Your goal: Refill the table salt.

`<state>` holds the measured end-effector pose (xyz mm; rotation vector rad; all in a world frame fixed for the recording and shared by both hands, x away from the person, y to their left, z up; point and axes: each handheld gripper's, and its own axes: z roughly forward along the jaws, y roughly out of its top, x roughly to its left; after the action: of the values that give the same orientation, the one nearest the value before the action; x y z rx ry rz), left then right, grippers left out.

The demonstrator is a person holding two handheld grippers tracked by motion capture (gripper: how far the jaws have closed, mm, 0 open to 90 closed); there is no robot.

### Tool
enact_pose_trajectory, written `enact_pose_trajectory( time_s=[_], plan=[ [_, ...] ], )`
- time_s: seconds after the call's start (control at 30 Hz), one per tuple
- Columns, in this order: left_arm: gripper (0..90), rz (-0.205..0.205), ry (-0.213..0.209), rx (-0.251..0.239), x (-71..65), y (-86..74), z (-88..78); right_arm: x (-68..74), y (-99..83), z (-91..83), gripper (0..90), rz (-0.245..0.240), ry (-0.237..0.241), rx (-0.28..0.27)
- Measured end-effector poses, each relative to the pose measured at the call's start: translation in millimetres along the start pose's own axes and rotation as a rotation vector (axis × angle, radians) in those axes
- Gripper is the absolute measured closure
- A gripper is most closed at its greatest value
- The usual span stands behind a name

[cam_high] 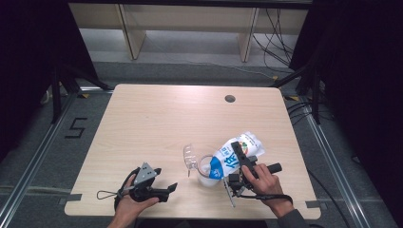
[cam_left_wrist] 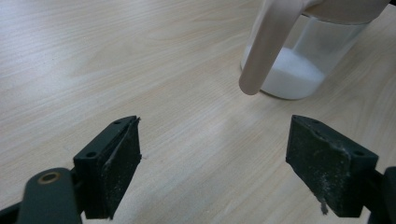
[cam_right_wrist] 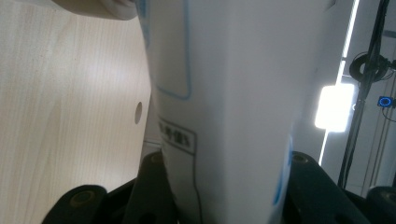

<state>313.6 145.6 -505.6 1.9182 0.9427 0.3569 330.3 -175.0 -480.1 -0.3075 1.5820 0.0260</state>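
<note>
A white pouch with blue print (cam_high: 238,151) hangs tilted, its lower end over a clear jar (cam_high: 207,174) that holds something white. My right gripper (cam_high: 243,158) is shut on the pouch; in the right gripper view the pouch (cam_right_wrist: 224,93) sits between both black jaws of the right gripper (cam_right_wrist: 224,186). The jar's clear lid (cam_high: 190,156) stands open to its left. My left gripper (cam_high: 171,188) rests low near the table's front edge, left of the jar, open and holding nothing. In the left gripper view the jar (cam_left_wrist: 299,70) stands ahead of the left gripper (cam_left_wrist: 212,144), with a pale strip (cam_left_wrist: 268,46) hanging beside it.
The light wooden table (cam_high: 157,118) has a round cable hole (cam_high: 230,99) at the back right. Dark stands and cables flank the table on the floor. Wooden furniture legs stand behind it.
</note>
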Motion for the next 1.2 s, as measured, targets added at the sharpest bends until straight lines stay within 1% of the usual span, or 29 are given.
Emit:
enact_pose_trajectory(
  time_s=[0.03,0.07,0.13,0.17,0.2,0.23,0.27,0.3,0.33,0.37,0.4,0.43,0.47,0.53,0.57,0.6,0.63,0.7,0.77,0.8,0.87,0.9,0.93,1.0,1.03,1.07,1.1,1.17,1.2],
  plan=[
    [17.3,0.004,0.000,0.001,-0.2,0.1,-0.1,-1.6,-0.1,1.3,69.3,-0.029,0.001,-0.022],
    [17.3,-0.009,0.000,0.001,-0.8,-0.2,0.3,0.1,-0.3,1.4,69.4,-0.009,-0.001,-0.022],
    [17.0,-0.010,-0.006,-0.002,-0.8,-0.4,1.0,0.3,-0.3,1.4,69.6,-0.006,-0.002,-0.020],
    [17.0,-0.007,-0.005,0.004,-0.6,-0.5,0.6,-2.1,0.2,2.1,69.7,-0.033,-0.009,-0.032],
    [17.0,-0.012,-0.007,-0.001,-1.0,-0.6,1.1,-5.0,0.7,2.6,69.7,-0.072,-0.017,-0.044],
    [16.9,-0.015,-0.007,-0.003,-1.1,-0.5,1.3,-5.7,0.9,1.6,69.8,-0.085,-0.015,-0.034],
    [16.8,-0.015,-0.007,-0.003,-1.1,-0.5,1.4,-0.5,0.0,0.6,69.8,-0.018,-0.001,-0.011],
    [16.8,-0.009,-0.005,0.004,-0.8,-0.5,1.0,-0.4,-0.1,1.6,69.9,-0.025,-0.002,-0.023],
    [16.7,-0.006,-0.005,0.006,-0.6,-0.7,1.1,-1.0,0.2,1.6,70.2,-0.043,-0.007,-0.018],
    [16.7,-0.006,-0.005,0.006,-0.6,-0.7,1.1,-1.0,0.2,1.6,70.2,-0.043,-0.007,-0.018],
    [16.7,-0.006,-0.005,0.005,-0.4,-0.7,1.2,-4.3,0.5,3.5,70.3,-0.083,-0.011,-0.041],
    [16.7,-0.007,-0.005,0.005,-0.2,-0.7,1.3,-1.0,0.1,3.0,70.4,-0.034,-0.001,-0.019],
    [16.6,-0.008,-0.005,0.005,-0.1,-0.7,1.2,0.9,-0.8,3.2,70.5,-0.008,-0.008,-0.016],
    [16.6,-0.007,-0.006,0.004,-0.1,-0.8,1.1,0.8,-0.9,2.9,70.5,-0.006,-0.007,-0.011],
    [16.7,0.003,-0.004,0.006,0.5,-0.6,0.9,1.0,-1.0,2.7,70.6,-0.004,-0.008,-0.008],
    [16.7,0.001,-0.005,0.006,0.7,-0.6,1.2,2.3,-1.1,2.5,70.6,0.024,-0.013,-0.008],
    [16.7,0.000,-0.005,0.005,0.6,-0.7,1.3,2.3,-1.1,2.5,70.6,0.024,-0.013,-0.008],
    [16.7,-0.007,-0.006,0.006,-0.2,-0.7,1.1,0.7,-1.0,3.4,70.8,-0.013,-0.008,-0.024],
    [16.7,-0.002,-0.004,0.004,0.4,-0.3,1.0,-0.1,-0.6,3.5,70.9,-0.016,-0.016,-0.029],
    [16.7,-0.015,-0.004,0.001,0.0,-0.4,1.0,1.9,-0.7,3.1,71.0,0.013,-0.006,-0.017],
    [16.7,-0.005,0.000,0.001,0.5,0.0,0.3,2.3,-0.7,2.8,71.1,0.034,-0.016,-0.012],
    [16.7,-0.012,-0.004,0.000,0.8,-0.1,0.5,-1.7,-0.9,4.3,71.2,-0.010,-0.037,-0.039],
    [16.7,-0.011,-0.003,-0.001,1.1,0.0,0.5,-2.0,-1.6,4.2,71.2,-0.010,-0.028,-0.035],
    [16.6,-0.003,-0.002,0.003,1.3,0.3,0.5,-1.7,-1.6,4.0,71.2,-0.004,-0.033,-0.034],
    [16.7,0.002,-0.005,0.004,1.2,0.5,0.6,-2.7,-1.4,4.3,71.3,-0.022,-0.041,-0.044],
    [16.6,-0.007,-0.004,0.006,0.7,0.5,1.0,-1.5,-0.8,3.9,71.3,-0.016,-0.040,-0.041],
    [16.7,-0.009,-0.006,0.002,0.2,0.6,1.2,1.3,-0.8,2.7,71.4,0.023,-0.029,-0.024],
    [16.7,-0.008,-0.007,0.002,0.5,1.0,1.7,1.8,-1.1,3.2,71.5,0.012,-0.023,-0.031],
    [16.7,-0.008,-0.008,0.001,0.5,1.0,1.9,2.9,-1.3,2.3,71.6,0.027,-0.016,-0.019]
  ],
)
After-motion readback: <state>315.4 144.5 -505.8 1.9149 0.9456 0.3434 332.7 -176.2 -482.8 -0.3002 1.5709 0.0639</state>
